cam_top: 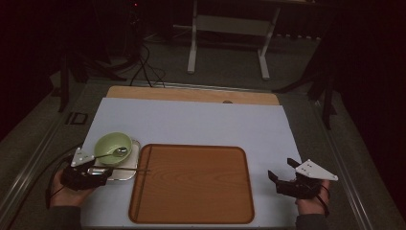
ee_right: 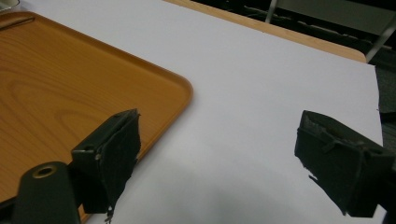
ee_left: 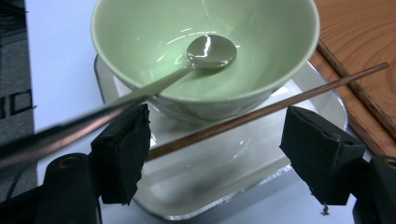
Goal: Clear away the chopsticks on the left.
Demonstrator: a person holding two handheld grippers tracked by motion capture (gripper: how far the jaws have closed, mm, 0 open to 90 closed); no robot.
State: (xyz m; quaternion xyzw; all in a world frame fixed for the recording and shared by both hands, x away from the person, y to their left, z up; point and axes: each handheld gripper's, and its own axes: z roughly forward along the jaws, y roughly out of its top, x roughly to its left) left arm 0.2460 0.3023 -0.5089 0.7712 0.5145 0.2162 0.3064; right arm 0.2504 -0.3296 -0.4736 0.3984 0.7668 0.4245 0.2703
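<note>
A pale green bowl [cam_top: 113, 147] [ee_left: 140, 28] stands on a small metal tray [cam_top: 129, 173] [ee_left: 210, 186] at the left of the table. A metal spoon [cam_top: 119, 152] [ee_left: 210, 49] lies in the bowl, its handle reaching out over my left jaw. A brown chopstick [cam_top: 127, 169] [ee_left: 261, 112] lies across the small tray and onto the wooden tray [cam_top: 191, 184] [ee_left: 359, 28] [ee_right: 70, 84]. My left gripper [cam_top: 98, 168] [ee_left: 217, 140] is open just in front of the bowl, with the chopstick crossing the gap untouched. My right gripper [cam_top: 280, 168] [ee_right: 219, 149] is open over the white mat, right of the wooden tray.
A white mat [cam_top: 191, 122] [ee_right: 261, 84] covers most of the table, with a bare wooden strip [cam_top: 191, 95] along the far edge. A white table frame [cam_top: 230, 28] stands on the dark floor beyond. A second chopstick lies along the wooden tray's left rim [cam_top: 141, 184].
</note>
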